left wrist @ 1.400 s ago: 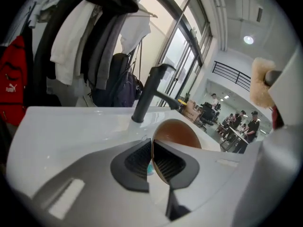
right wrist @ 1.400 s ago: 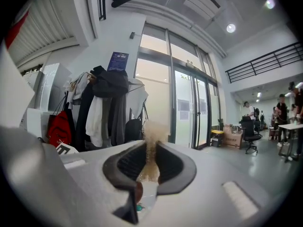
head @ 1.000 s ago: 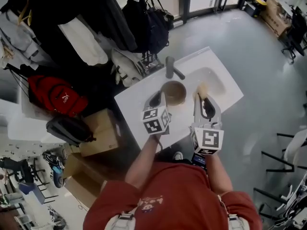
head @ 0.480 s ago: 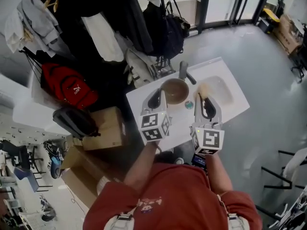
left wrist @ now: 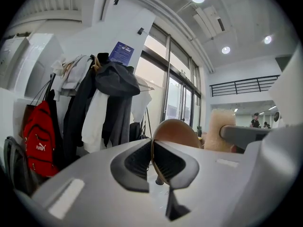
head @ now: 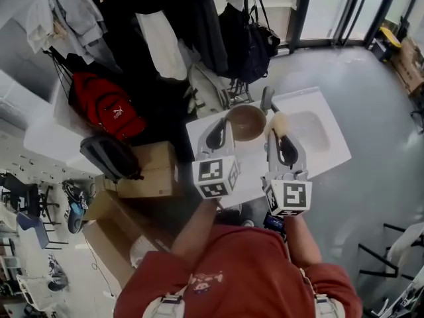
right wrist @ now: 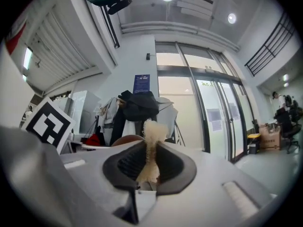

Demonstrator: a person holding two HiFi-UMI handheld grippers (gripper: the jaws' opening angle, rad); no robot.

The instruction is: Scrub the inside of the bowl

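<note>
A brown bowl [head: 246,121] is held tilted above the white sink counter [head: 331,152]. My left gripper [head: 224,126] is shut on its rim. In the left gripper view the thin rim runs between the ribbed pads, and the bowl [left wrist: 177,130] rises beyond my left gripper [left wrist: 152,149]. My right gripper [head: 278,136] is shut on a pale sponge [head: 279,122], just right of the bowl. In the right gripper view the sponge [right wrist: 151,141] is pinched narrow in my right gripper [right wrist: 150,157], and the bowl's edge [right wrist: 124,139] shows to its left.
A grey faucet [head: 267,99] stands behind the bowl, with the sink basin [head: 310,130] to its right. Coats and bags [head: 199,38] hang behind the counter. A red backpack [head: 106,108], a dark bag [head: 109,156] and cardboard boxes [head: 149,177] lie to the left.
The head view has swung, so the sink sits higher and further right in the picture. Both grippers keep their holds, with bowl and sponge still side by side over the counter.
</note>
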